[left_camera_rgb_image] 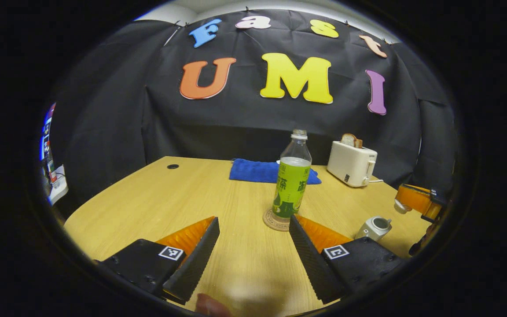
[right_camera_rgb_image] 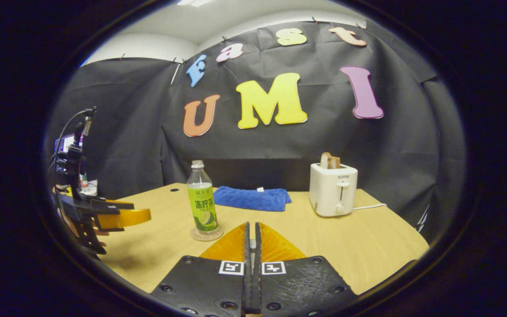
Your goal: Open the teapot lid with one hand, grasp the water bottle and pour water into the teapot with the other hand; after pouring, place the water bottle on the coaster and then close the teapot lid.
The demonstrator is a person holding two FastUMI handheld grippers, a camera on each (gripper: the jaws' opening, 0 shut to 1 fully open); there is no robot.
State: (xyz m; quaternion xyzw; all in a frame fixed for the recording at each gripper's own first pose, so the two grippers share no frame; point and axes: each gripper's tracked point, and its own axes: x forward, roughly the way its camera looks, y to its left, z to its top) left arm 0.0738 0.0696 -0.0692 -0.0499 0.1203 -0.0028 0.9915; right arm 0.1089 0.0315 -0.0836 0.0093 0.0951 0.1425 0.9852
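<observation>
The big wooden bench carries everything. Far back sit a white toaster and a blue cloth.

The water bottle stands straight up, its long side pointing at the ceiling. It sits on the round coaster, in the middle of the bench. It is right in front of the left gripper, a bit toward that gripper's right finger. The left fingers are spread wide and hold nothing. The bottle is near their tips but not touching them.

The small white teapot is off to the right of the bottle, with its top open. The right gripper hangs just above it, so that hand is nearer to the pot. Its fingers are squeezed close together. They seem to pinch a little white thing, most likely the lid.

I think the lid needs to come almost straight down onto the pot.
</observation>
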